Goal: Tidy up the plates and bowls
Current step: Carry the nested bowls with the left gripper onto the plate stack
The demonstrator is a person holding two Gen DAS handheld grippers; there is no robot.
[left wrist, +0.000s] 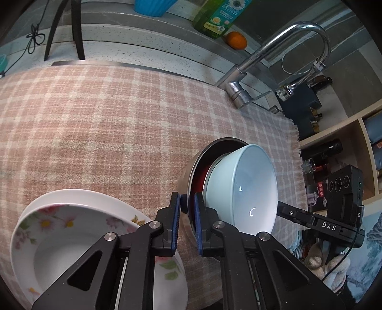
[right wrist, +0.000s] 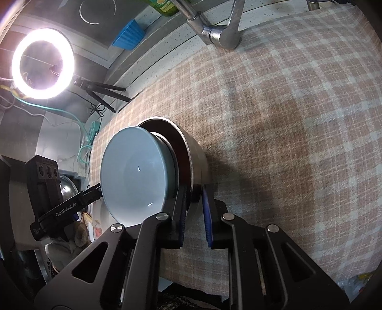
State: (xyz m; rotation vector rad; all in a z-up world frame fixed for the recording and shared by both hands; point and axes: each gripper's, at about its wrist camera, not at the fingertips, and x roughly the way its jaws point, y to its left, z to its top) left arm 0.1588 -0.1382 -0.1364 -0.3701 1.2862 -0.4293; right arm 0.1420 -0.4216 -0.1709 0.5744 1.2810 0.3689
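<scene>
A steel bowl [left wrist: 184,177] [right wrist: 198,155] rests on the checked cloth [left wrist: 95,119] [right wrist: 286,119], seen tilted in both views. Nested in it is a light blue bowl [left wrist: 250,186] [right wrist: 133,174], with something red [left wrist: 198,177] showing between the two. My left gripper [left wrist: 186,201] is shut on the steel bowl's rim, one blue pad on each side of the wall. On the opposite side, my right gripper [right wrist: 194,194] is shut on that rim too. Stacked floral plates [left wrist: 59,229] lie just left of the left gripper.
A chrome faucet [left wrist: 262,52] stands at the cloth's far edge, with a green soap bottle [left wrist: 214,19], an orange [left wrist: 236,40] and a blue cup [left wrist: 152,7] on the ledge behind. A wooden shelf [left wrist: 346,143] is at the right. A ring light [right wrist: 43,63] glows on a tripod.
</scene>
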